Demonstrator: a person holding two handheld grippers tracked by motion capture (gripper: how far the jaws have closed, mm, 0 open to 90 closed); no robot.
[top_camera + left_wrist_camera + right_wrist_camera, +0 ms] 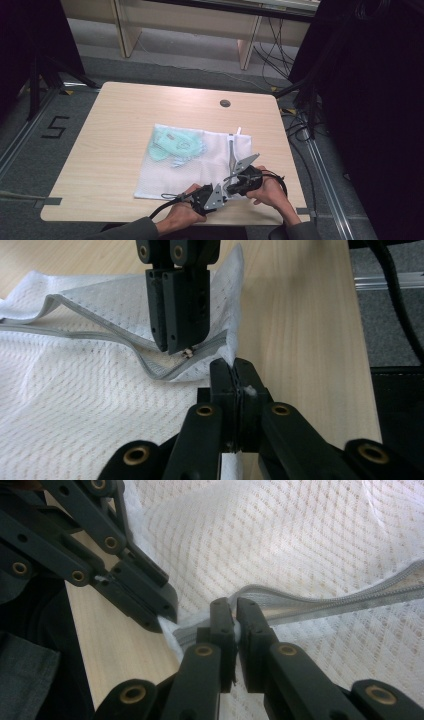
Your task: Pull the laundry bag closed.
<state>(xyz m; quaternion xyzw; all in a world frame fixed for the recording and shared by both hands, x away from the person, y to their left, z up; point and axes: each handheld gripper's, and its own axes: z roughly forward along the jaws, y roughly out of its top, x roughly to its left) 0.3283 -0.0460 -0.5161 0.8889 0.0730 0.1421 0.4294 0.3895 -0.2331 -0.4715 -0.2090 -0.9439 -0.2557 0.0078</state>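
Note:
A white mesh laundry bag (200, 167) lies flat on the wooden table (115, 140), with a pale green garment (176, 142) inside it. Its grey zipper (232, 150) runs along the right edge. Both grippers meet at the bag's near right corner. My left gripper (234, 371) is shut on the corner of the mesh (231, 347). Just beyond it, my right gripper (233, 605) is shut on the zipper at its small metal pull (187, 353). From above, the left gripper (219, 196) and the right gripper (231, 186) almost touch.
A round cable hole (225, 103) sits near the table's far edge. The near table edge (150, 220) runs just under the person's hands. Black cables (300, 125) and dark stands flank the table, and a floor mark "5" (55, 127) lies to the left.

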